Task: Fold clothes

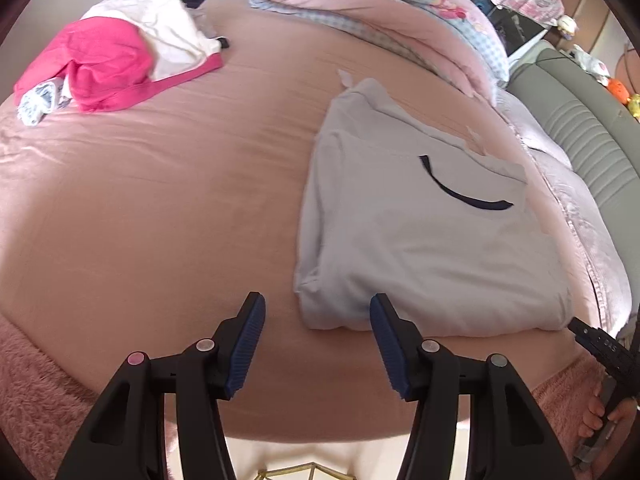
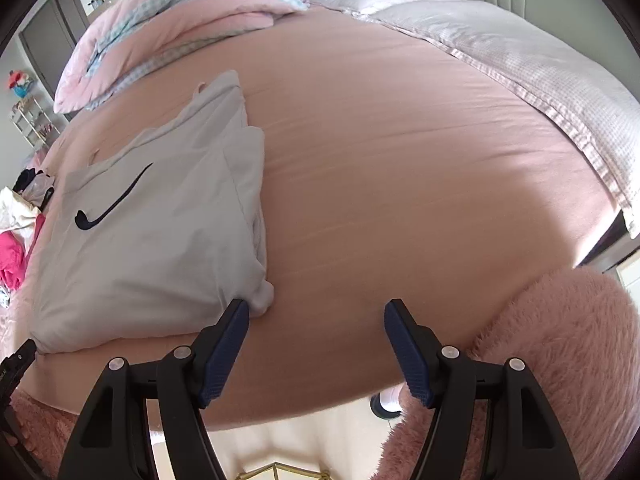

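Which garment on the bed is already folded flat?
The grey top with the dark swoosh, lying as a neat rectangle nearest the grippers. The pink garment and white garment sit crumpled in the far corner.

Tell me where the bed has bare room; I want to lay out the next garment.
Free: the wide pink sheet between the folded grey top with the dark swoosh and the pale checked pillow; also the stretch between the top and the pink and white clothes pile. Crowded: the far edge under the rolled pink quilt.
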Demonstrator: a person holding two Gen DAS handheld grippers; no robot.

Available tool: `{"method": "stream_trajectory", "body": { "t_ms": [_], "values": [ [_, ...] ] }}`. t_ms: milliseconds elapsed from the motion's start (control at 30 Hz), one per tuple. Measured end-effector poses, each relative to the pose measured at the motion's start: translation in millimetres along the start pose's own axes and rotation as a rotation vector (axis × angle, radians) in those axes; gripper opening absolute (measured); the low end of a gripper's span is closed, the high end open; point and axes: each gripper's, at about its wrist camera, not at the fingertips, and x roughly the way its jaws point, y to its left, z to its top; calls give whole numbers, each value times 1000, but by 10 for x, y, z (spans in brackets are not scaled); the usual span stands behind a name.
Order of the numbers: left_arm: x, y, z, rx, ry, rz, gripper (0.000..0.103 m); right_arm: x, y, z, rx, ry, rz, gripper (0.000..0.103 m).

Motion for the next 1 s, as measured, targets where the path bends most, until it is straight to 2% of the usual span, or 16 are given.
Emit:
{"method": "stream_trajectory", "body": {
  "t_ms": [100, 267, 367, 467, 533, 600, 700, 733, 833, 867, 933, 1000],
  "values": [
    [107, -81, -37, 56, 36, 78, 53, 98, 109, 29, -48, 22, -35, 69],
    [113, -150, -35, 130, 28, 133, 54, 143, 200, 55, -93, 26, -98, 69],
    [77, -88, -43, 110, 25, 143, 54, 157, 202, 51, -103, 26, -135, 69],
    [22, 7, -24, 66, 18, 114, 55, 145, 70, 72, -46, 22, -242, 69],
    [-43, 51, -10, 30, 4, 77, 54, 87, -93, 90, 42, 1, -203, 69],
    [-204, 5, 38, 26, -65, 21, 54, -69, -165, 95, 94, -73, -96, 69],
    [-334, -199, 94, 91, -142, -46, 54, -203, 5, 101, 24, -152, -22, 69],
    [-289, -274, 99, 122, -137, -51, 54, -212, 87, 98, -14, -166, -10, 69],
    [-17, -413, 57, 175, -67, -23, 54, -156, 427, 35, -159, -167, 3, 69],
    [65, -452, 44, 192, -46, -10, 54, -84, 510, 4, -205, -147, -51, 69],
    [78, -431, 25, 218, -41, 81, 54, 91, 652, -71, -295, -94, -205, 69],
    [89, -400, 10, 238, -37, 164, 55, 137, 570, -63, -249, -61, -201, 69]
  ]
}}
